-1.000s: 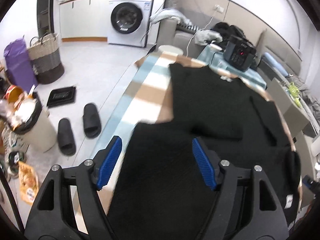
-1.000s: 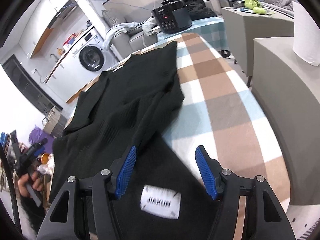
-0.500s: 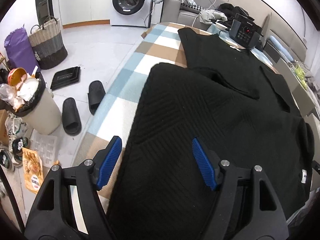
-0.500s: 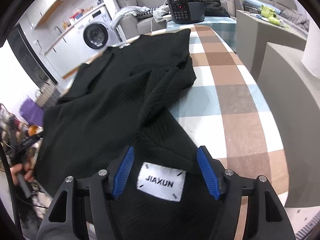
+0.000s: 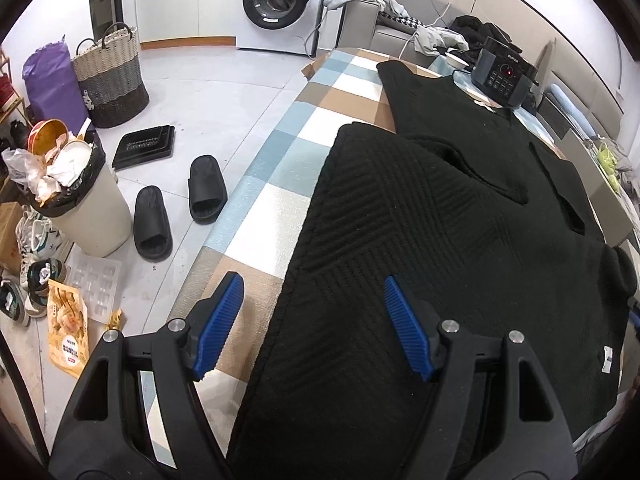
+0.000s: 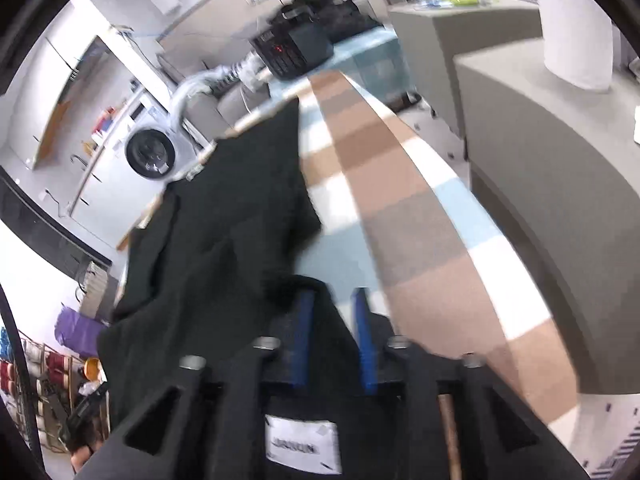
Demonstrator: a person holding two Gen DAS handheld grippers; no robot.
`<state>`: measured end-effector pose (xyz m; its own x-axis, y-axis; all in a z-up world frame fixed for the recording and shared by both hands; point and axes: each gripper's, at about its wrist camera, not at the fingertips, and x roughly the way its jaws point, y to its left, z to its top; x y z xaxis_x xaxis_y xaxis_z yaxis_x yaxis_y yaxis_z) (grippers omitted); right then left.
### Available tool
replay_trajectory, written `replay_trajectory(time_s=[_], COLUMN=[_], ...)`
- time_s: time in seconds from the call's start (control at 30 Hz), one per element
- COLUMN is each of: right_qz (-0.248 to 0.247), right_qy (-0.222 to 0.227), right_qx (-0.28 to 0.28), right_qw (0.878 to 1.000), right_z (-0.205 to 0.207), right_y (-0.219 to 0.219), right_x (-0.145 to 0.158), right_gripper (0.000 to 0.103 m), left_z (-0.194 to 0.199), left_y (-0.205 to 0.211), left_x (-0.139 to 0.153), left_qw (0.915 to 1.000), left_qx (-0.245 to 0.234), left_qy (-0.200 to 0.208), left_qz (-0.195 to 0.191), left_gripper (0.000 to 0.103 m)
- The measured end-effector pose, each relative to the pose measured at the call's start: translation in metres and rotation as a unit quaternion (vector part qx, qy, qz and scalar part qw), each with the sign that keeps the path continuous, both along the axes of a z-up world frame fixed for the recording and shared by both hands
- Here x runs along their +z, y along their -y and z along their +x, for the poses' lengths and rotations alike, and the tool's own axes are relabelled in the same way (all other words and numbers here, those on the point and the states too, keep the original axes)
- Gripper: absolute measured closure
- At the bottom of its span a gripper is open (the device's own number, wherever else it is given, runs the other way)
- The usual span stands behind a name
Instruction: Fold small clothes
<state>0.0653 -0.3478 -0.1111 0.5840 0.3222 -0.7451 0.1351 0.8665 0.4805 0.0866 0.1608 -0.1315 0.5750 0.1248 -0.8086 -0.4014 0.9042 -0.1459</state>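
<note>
A black ribbed knit garment lies spread on the checked table cover. My left gripper hovers open over the garment's near left edge, with one pad above the cover and the other above the cloth. In the blurred right wrist view the garment runs away to the left. Its white label lies under the gripper body. My right gripper is closing, and the garment's near edge stands bunched between its blue pads. I cannot see the pads pressing on it.
Left of the table on the floor are a full waste bin, black slippers, a woven basket and a washing machine. A black appliance sits at the table's far end. A grey cabinet stands close on the right.
The left gripper has come down closer over the garment's edge. The right gripper has rolled and shifted, its jaws have narrowed, and the label has slid from between them to beneath the body.
</note>
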Motion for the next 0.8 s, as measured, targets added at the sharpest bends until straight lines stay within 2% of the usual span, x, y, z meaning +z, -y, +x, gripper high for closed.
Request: replay_trajectory(time_s=[0.03,0.13,0.4,0.5,0.57,0.6,0.63,0.67,0.73,0.8], right_qz=[0.009,-0.005,-0.080,-0.086,-0.092,-0.095,-0.092,-0.089,-0.077,-0.073], right_qy=[0.005,0.008,0.017,0.031,0.032,0.034,0.038,0.041,0.057,0.072], right_qx=[0.007,0.036,0.079,0.097,0.106,0.108,0.109,0.109,0.102,0.089], right_qw=[1.000,0.999,0.993,0.991,0.990,0.989,0.989,0.989,0.990,0.991], right_z=[-0.002,-0.005,-0.001,-0.002,0.000,0.000,0.000,-0.001,-0.004,-0.010], right_y=[0.001,-0.004,-0.031,-0.042,-0.048,-0.049,-0.050,-0.050,-0.047,-0.041], right_x=[-0.001,-0.002,-0.014,-0.017,-0.020,-0.020,-0.020,-0.019,-0.014,-0.005], right_gripper=[0.054,0.051,0.052,0.061,0.077,0.080,0.088,0.096,0.098,0.098], left_z=[0.001,0.005,0.016,0.017,0.018,0.018,0.018,0.018,0.017,0.013], left_y=[0.000,0.002,0.012,0.011,0.011,0.011,0.011,0.011,0.009,0.010], left_x=[-0.001,-0.002,-0.009,-0.010,-0.010,-0.010,-0.010,-0.011,-0.010,-0.005], left_qw=[1.0000,0.9999,0.9996,0.9997,0.9995,0.9995,0.9994,0.9993,0.9989,0.9985], left_qx=[-0.001,-0.009,-0.025,-0.025,-0.031,-0.031,-0.033,-0.036,-0.039,-0.038], left_qy=[0.000,-0.004,-0.008,-0.004,0.004,0.004,0.005,0.008,0.018,0.034], left_qz=[-0.003,-0.004,-0.001,-0.003,-0.006,-0.003,-0.001,-0.005,-0.022,-0.021], left_gripper=[0.033,0.033,0.033,0.035,0.053,0.059,0.073,0.093,0.096,0.097])
